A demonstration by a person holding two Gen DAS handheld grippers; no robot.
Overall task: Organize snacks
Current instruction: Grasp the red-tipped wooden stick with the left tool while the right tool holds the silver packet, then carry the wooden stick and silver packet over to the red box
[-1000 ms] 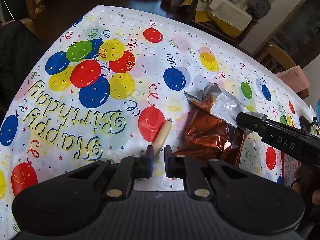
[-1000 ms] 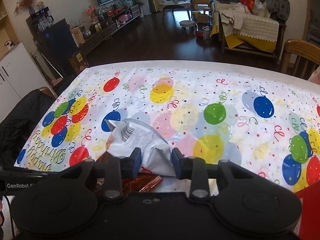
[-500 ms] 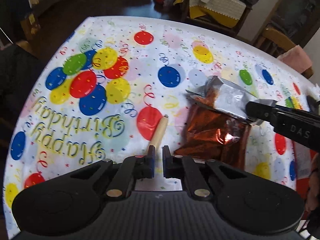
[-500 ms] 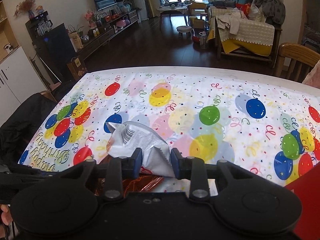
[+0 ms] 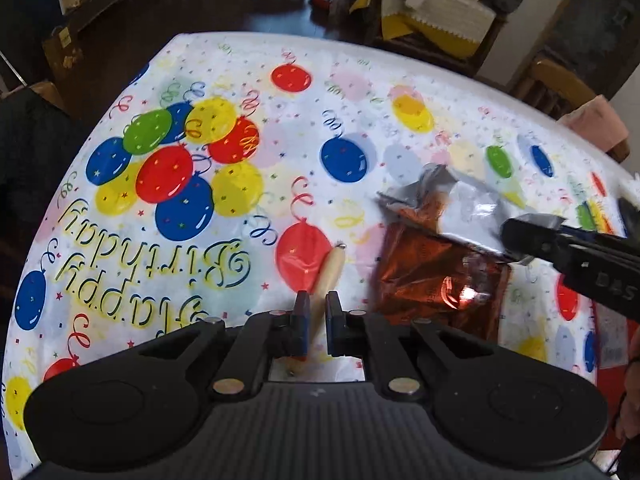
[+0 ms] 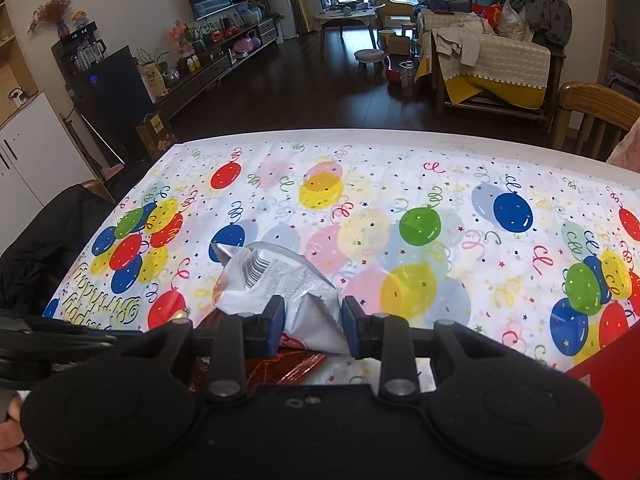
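Observation:
A beige sausage-shaped snack stick (image 5: 330, 272) lies on the balloon tablecloth (image 5: 240, 120). My left gripper (image 5: 316, 312) is closed around its near end, jaws narrow with the stick between them. A shiny red-brown snack bag (image 5: 436, 268) with a silver folded top (image 6: 280, 280) lies to the right. My right gripper (image 6: 313, 314) is shut on the bag's silver top; it shows in the left wrist view (image 5: 520, 236) as a black finger on the foil.
A red box edge (image 6: 600, 392) is at the right front of the table. Wooden chairs (image 6: 592, 112) stand at the far right edge. A dark jacket (image 6: 44, 248) hangs at the left side.
My left gripper moved forward over the snack stick and narrowed its jaws around it. My right gripper stays shut on the bag's top and barely moved.

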